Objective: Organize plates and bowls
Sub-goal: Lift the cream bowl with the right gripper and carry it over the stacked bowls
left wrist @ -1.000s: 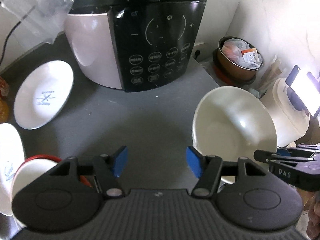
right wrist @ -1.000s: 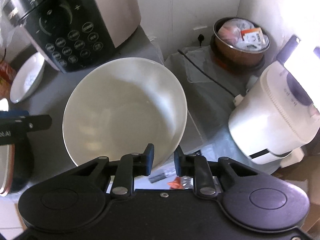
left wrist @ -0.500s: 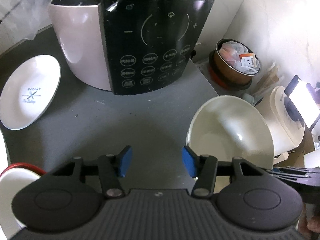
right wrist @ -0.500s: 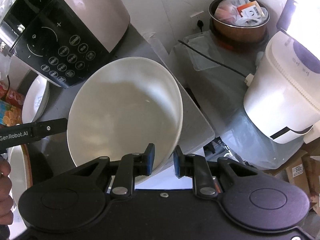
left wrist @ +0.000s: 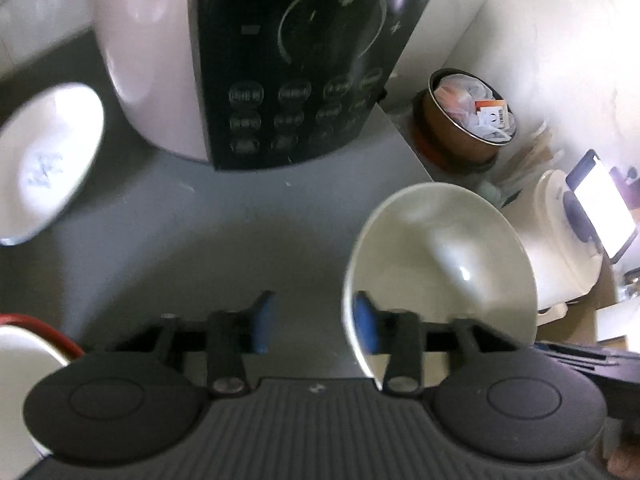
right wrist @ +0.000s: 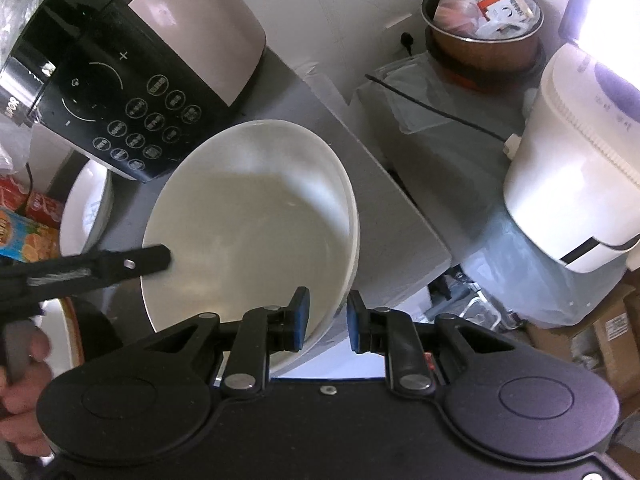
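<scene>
Right gripper [right wrist: 327, 322] stays clamped on the cream bowl [right wrist: 256, 216] rim, now lifted and tilted. Left gripper [left wrist: 311, 322], open and empty, has closed in; bowl rim now at its right fingertip [left wrist: 366, 326]. Likely a handover or steadying before stacking.

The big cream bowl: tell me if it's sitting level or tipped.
Tipped. The big cream bowl is held by its rim in the right tool, its opening tilted toward the camera, above the grey counter.

Cream bowl [right wrist: 256, 216] tilted, printed plate [left wrist: 46, 160] perhaps flat
</scene>
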### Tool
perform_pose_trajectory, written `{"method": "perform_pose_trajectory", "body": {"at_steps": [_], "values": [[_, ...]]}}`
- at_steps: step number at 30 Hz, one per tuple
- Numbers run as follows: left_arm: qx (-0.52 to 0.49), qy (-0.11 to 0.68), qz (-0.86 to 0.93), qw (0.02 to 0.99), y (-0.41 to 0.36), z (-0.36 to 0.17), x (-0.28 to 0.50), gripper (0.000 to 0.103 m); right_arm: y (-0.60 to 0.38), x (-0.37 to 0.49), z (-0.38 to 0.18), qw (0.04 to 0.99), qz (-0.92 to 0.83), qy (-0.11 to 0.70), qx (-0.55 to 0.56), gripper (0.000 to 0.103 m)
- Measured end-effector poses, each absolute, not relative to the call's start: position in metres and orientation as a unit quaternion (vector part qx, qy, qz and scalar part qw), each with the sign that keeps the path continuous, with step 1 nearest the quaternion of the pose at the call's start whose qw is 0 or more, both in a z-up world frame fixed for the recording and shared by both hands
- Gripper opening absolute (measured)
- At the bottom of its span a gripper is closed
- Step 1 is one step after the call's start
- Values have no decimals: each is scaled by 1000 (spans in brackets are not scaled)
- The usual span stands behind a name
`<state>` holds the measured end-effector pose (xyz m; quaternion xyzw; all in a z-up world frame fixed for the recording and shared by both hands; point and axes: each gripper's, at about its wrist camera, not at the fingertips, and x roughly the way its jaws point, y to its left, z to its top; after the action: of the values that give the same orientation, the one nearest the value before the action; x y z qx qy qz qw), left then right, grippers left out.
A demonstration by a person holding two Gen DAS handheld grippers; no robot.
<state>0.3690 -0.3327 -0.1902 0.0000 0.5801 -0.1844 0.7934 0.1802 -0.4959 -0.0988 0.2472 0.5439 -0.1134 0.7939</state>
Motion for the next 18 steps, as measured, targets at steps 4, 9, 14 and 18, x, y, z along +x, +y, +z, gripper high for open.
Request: {"method": "perform_pose_trajectory", "body": {"at_steps": [4,9,14,18], "values": [[-27,590,-197,783,-331,-196,371,5,-494,180,-101,793,-104,540,263,20],[2,578,-196,792,-331,-186,367,5,-486,180,-97,797,-99,537,256,19],[-5,574,-191,796,-321,-172,366,5,-476,182,-90,800,-90,534,257,19],[-10,570,-186,800,-308,-162,365,5,-465,184,-80,805,-82,532,248,19]]}}
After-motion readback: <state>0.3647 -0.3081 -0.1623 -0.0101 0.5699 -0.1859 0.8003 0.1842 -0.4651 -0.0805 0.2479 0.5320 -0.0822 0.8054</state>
